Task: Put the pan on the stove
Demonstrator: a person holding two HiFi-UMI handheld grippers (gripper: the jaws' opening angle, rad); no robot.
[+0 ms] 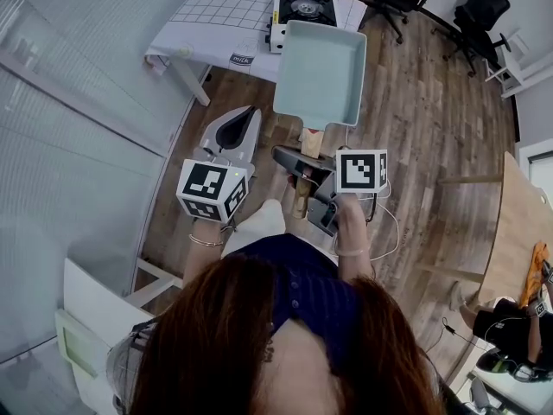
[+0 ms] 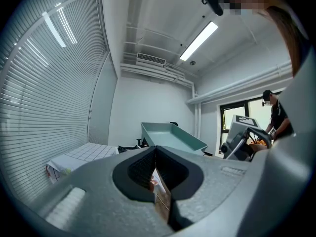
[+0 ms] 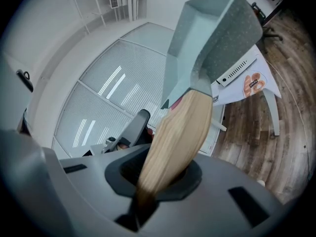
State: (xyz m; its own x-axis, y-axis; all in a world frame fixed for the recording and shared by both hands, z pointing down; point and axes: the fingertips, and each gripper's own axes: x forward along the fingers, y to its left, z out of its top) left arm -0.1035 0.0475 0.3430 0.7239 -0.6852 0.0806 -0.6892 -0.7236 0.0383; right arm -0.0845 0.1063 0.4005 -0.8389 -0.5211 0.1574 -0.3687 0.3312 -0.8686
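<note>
Pan: a square teal pan point(image 1: 320, 72) is held up in the air over the wooden floor point(image 1: 415, 102), short of the tabletop point(image 1: 216, 7) and not on the stove point(image 1: 304, 9).
Stove: sits on the tabletop at 12 o'clock from the pan in the head view. Its near right corner is hidden behind the pan's far rim.
Right gripper: the right gripper point(image 3: 153, 181) is clamped on the pan's wooden handle point(image 3: 177, 137), with the jaws closed narrowly round its end. The pan rises toward 1 o'clock in that gripper's view.
Handle, hidden part: in the head view only short wooden stretches show. The rest is covered by the right gripper point(image 1: 298, 161).
Left gripper: the left gripper point(image 2: 155, 154) has its jaws tip to tip with nothing held. In the head view it point(image 1: 235, 128) lies at 9 o'clock from the right one, well apart from the pan.
Pan inside: appears empty in the head view. The left gripper view shows only its side wall point(image 2: 170, 136).
Writing: a small label point(image 1: 242, 58) on the tabletop's near edge seems to read "milk". In the right gripper view, print on the sheet hanging there point(image 3: 249, 83) is too small to read.
Cut off: a second person point(image 2: 276, 117) at 3 o'clock in the left gripper view is partly hidden.
</note>
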